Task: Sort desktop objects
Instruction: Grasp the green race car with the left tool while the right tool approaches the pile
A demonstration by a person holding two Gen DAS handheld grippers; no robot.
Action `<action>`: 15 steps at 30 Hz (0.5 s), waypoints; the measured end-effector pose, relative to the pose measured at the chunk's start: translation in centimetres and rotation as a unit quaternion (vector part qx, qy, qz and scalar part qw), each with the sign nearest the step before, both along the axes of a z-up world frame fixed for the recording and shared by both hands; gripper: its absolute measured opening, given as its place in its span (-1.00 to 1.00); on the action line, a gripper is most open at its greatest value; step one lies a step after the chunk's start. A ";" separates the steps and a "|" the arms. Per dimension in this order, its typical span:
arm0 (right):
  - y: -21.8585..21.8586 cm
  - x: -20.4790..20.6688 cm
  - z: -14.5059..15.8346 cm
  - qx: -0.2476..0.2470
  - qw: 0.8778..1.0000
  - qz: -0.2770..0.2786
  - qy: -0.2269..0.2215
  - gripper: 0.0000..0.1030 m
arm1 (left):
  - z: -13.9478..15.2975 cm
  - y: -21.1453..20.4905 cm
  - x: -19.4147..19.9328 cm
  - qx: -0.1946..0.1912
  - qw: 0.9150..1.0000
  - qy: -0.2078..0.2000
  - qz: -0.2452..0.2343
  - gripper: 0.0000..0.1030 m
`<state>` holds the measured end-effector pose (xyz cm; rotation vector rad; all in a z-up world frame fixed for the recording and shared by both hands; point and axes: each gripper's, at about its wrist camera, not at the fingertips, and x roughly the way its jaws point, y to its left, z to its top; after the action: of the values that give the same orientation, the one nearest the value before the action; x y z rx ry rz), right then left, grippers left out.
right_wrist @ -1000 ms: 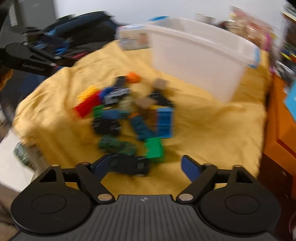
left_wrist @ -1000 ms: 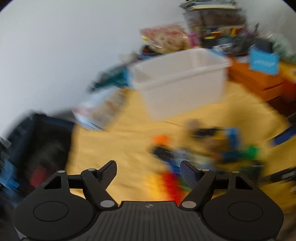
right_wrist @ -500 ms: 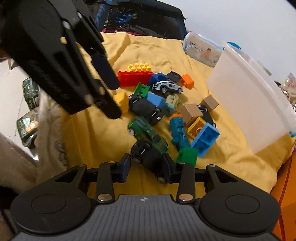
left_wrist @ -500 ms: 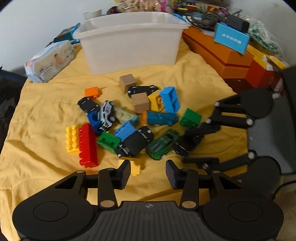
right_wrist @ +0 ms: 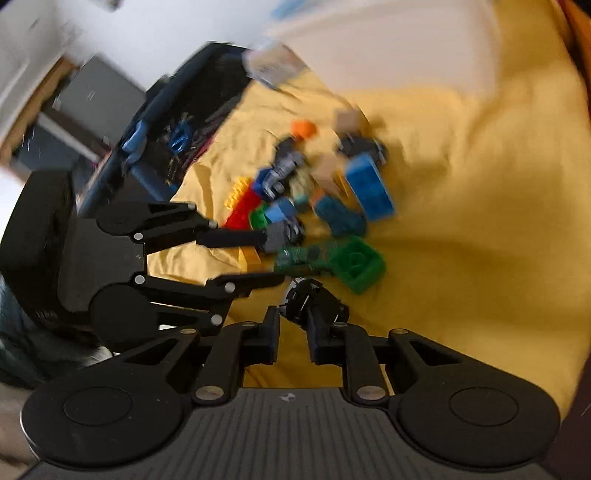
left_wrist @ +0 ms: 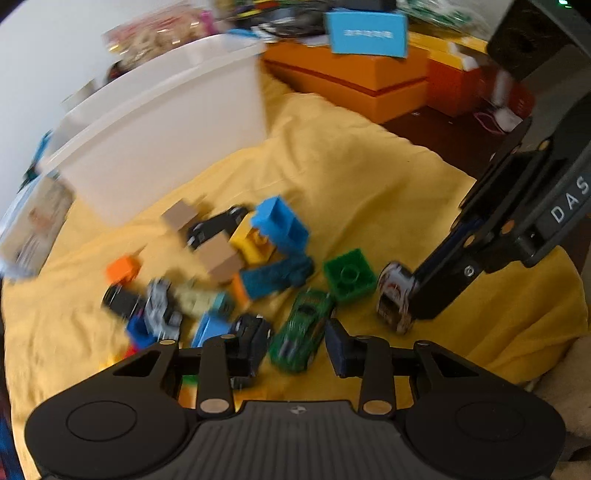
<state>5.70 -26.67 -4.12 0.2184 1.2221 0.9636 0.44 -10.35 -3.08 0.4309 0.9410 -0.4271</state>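
Note:
A pile of toy cars and building bricks lies on a yellow cloth (left_wrist: 369, 177). My right gripper (right_wrist: 293, 332) is shut on a black toy car (right_wrist: 314, 301) and holds it above the cloth; the car also shows in the left wrist view (left_wrist: 395, 297). My left gripper (left_wrist: 284, 349) is open, low over the pile, with a green toy car (left_wrist: 301, 330) between its fingers and a black car (left_wrist: 251, 336) by its left finger. A green brick (left_wrist: 349, 275) lies just beyond. A white bin (left_wrist: 159, 136) stands behind the pile.
Orange boxes (left_wrist: 354, 74) with a blue card (left_wrist: 365, 33) stand at the back right. A wipes pack (left_wrist: 33, 221) lies left of the bin. A dark bag or chair (right_wrist: 177, 122) sits past the cloth's left edge.
My right gripper has lifted the black car off the cloth and tilted. My left gripper has moved forward and down over the green car, and its fingers have spread wider.

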 end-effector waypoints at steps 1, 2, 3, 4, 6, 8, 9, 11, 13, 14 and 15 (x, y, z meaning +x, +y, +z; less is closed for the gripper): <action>-0.4 0.3 -0.6 0.011 1.000 -0.009 0.017 -0.65 | -0.2 -0.3 0.6 0.001 1.000 0.005 -0.010 -0.24; -0.7 0.6 -0.8 0.020 0.999 -0.016 0.025 -0.65 | -0.5 -0.4 1.1 0.000 1.000 0.014 -0.021 -0.27; -0.8 1.0 -1.1 0.025 0.999 -0.026 0.028 -0.65 | -0.9 -0.5 1.6 0.001 0.999 0.026 -0.027 -0.36; -1.1 1.3 -1.0 0.018 0.999 -0.037 0.027 -0.65 | -1.3 -0.6 1.9 0.001 0.999 0.037 -0.029 -0.37; -1.2 1.2 -0.6 -0.035 0.998 -0.045 -0.011 -0.65 | -1.8 -0.5 1.9 0.003 0.999 0.044 -0.030 -0.37; -1.5 0.7 -0.5 -0.061 0.997 -0.046 -0.028 -0.65 | -1.8 -0.3 1.5 0.001 0.999 0.044 -0.026 -0.38; -1.6 0.5 -0.7 -0.068 0.996 -0.046 -0.031 -0.65 | -1.8 -0.1 1.4 -0.002 0.999 0.046 -0.020 -0.39; -1.4 0.0 -0.9 -0.090 0.994 -0.042 -0.045 -0.65 | -1.7 0.4 1.3 -0.015 0.999 0.053 0.000 -0.40; -1.3 -0.4 -1.1 -0.105 0.991 -0.043 -0.065 -0.62 | -1.5 0.9 0.9 -0.034 0.997 0.065 0.027 -0.41; -1.2 -0.6 -1.1 -0.110 0.990 -0.045 -0.074 -0.61 | -1.3 1.0 0.5 -0.041 0.996 0.068 0.045 -0.42; -1.1 -0.5 -1.2 -0.117 0.989 -0.046 -0.084 -0.61 | -1.2 1.2 0.2 -0.046 0.995 0.071 0.058 -0.42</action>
<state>5.16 -27.73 -5.36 0.0083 1.1486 0.7366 0.67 -9.16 -4.24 0.2633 1.0733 -0.3967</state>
